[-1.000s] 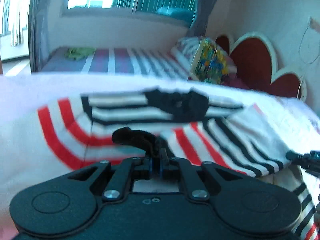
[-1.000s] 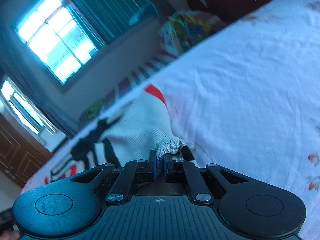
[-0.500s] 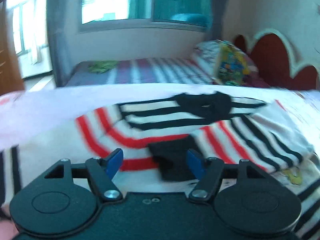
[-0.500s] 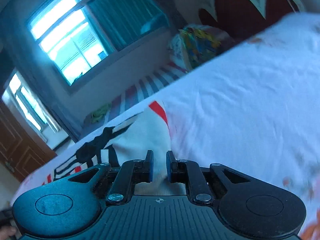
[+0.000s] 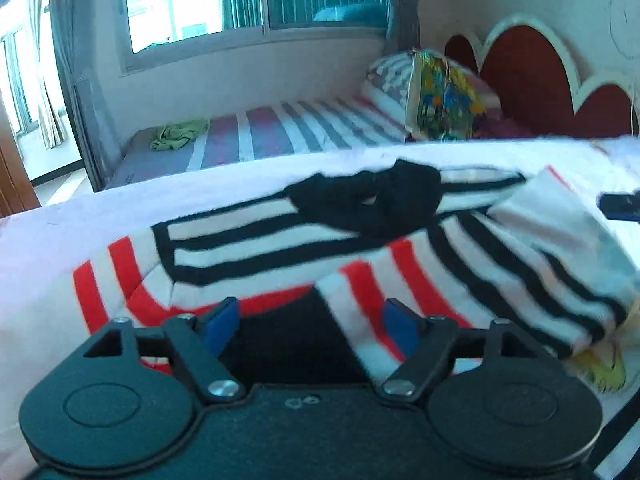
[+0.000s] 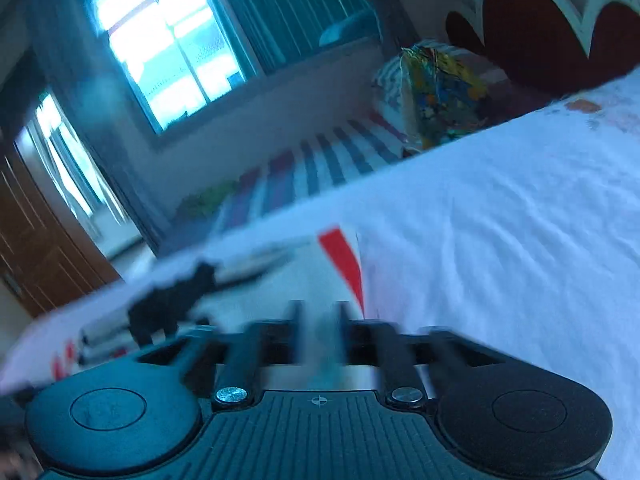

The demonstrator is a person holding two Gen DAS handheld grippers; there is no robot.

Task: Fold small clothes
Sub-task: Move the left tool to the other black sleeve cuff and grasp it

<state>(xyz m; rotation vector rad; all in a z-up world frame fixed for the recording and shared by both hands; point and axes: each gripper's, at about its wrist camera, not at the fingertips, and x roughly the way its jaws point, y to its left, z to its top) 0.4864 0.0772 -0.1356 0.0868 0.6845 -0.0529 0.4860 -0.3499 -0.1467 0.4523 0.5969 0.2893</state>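
A small knitted sweater (image 5: 304,236) with white, black and red stripes and a black collar lies on the white bed sheet (image 5: 80,220). Both sleeves are folded in over its body. My left gripper (image 5: 310,322) is open and empty just above the sweater's near hem, with a black cuff between its blue pads. My right gripper (image 6: 318,316) is blurred; its fingers stand a little apart with nothing held, at the sweater's right edge (image 6: 340,256). A tip of the right gripper (image 5: 620,206) shows at the right of the left wrist view.
A second bed (image 5: 280,132) with a striped cover lies beyond, with a green cloth (image 5: 178,134) and a colourful pillow (image 5: 444,100) on it. A red and white headboard (image 5: 532,80) stands at the right. A wooden door (image 6: 36,240) is at the left.
Both grippers have let go of the sleeve cuffs they held a second ago and opened. The sleeves now rest folded on the sweater. The right gripper is moving and drawing back.
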